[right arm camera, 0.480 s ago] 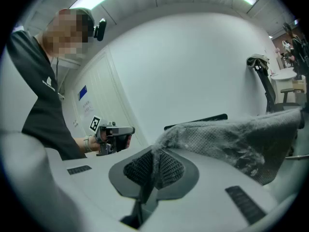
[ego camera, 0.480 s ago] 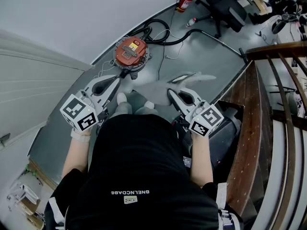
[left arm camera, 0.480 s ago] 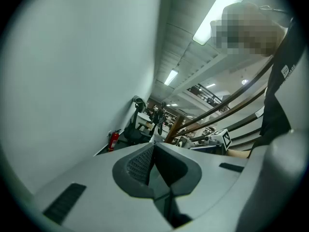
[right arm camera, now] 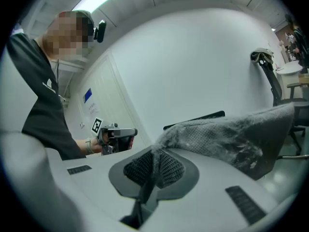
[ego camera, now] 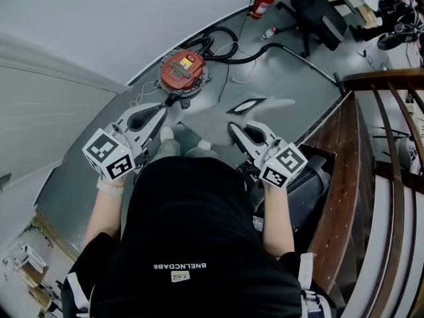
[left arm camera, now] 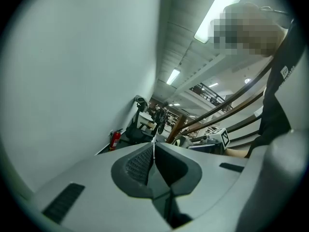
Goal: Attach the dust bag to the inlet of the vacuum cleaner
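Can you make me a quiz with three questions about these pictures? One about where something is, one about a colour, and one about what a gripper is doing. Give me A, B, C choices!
1. Where is the vacuum cleaner?
A. on a shelf
B. on the floor near the wall
C. hanging from the ceiling

2. What colour is its top?
A. blue
B. green
C. red-orange

3. What is the right gripper doing?
A. pinching the grey dust bag
B. hanging open and empty
C. squeezing a bottle

Answers: 1 B, the head view shows it standing on the grey floor by the wall; 2 C, its lid is red-orange; 3 A, the jaws are closed on the bag's edge.
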`<state>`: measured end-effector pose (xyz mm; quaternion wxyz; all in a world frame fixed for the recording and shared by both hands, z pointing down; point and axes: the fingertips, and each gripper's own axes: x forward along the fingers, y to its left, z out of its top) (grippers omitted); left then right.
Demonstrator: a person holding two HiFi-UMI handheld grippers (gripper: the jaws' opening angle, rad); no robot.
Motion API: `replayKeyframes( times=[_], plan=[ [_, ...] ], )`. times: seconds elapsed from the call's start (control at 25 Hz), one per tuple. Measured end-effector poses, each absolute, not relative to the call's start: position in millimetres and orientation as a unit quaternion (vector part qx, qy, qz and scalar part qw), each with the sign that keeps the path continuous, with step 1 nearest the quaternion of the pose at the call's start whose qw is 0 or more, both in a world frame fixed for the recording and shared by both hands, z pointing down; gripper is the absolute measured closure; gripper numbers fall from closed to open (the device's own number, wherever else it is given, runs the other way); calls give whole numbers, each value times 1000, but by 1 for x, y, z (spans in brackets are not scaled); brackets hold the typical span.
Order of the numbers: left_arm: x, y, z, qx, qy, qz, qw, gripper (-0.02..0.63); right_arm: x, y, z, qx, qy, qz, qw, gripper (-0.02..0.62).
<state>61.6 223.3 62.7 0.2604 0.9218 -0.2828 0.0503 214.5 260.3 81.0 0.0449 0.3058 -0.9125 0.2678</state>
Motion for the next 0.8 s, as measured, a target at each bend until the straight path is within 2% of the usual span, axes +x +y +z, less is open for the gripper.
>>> replayKeyframes(
  times=[0.36,0.68,0.8],
  plan=[
    [93,248,67,923,-292,68,239,588,211,259,86,249,-931,264,37,563],
    [79,244,75,919,-307,70,237,583,193,241,93,236,-927,291,29,563],
    [66,228,80,922,-300,76,233,553,178,226,100,239,-924,298,39,563]
  ],
)
